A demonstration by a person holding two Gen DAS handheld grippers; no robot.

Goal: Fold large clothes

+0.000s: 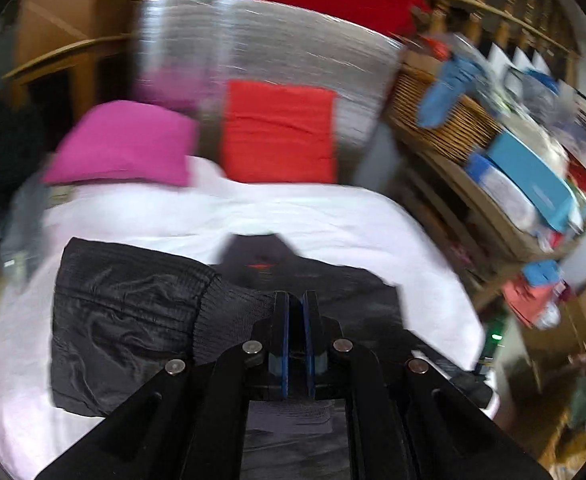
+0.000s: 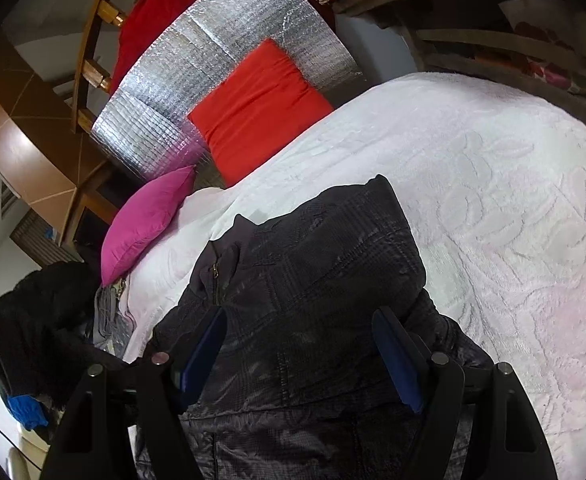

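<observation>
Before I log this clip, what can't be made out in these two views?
- Left wrist view: motion blur smears the cluttered wooden shelf; its items are unreadable.
- Left wrist view: the left gripper looks shut on the black quilted jacket's ribbed cuff, but the pinch is hidden between the fingers.
- Right wrist view: the jacket's lower part is cut off by the bottom edge and the open right gripper.
- Neither view shows the whole jacket, so fold progress is unclear.
</observation>
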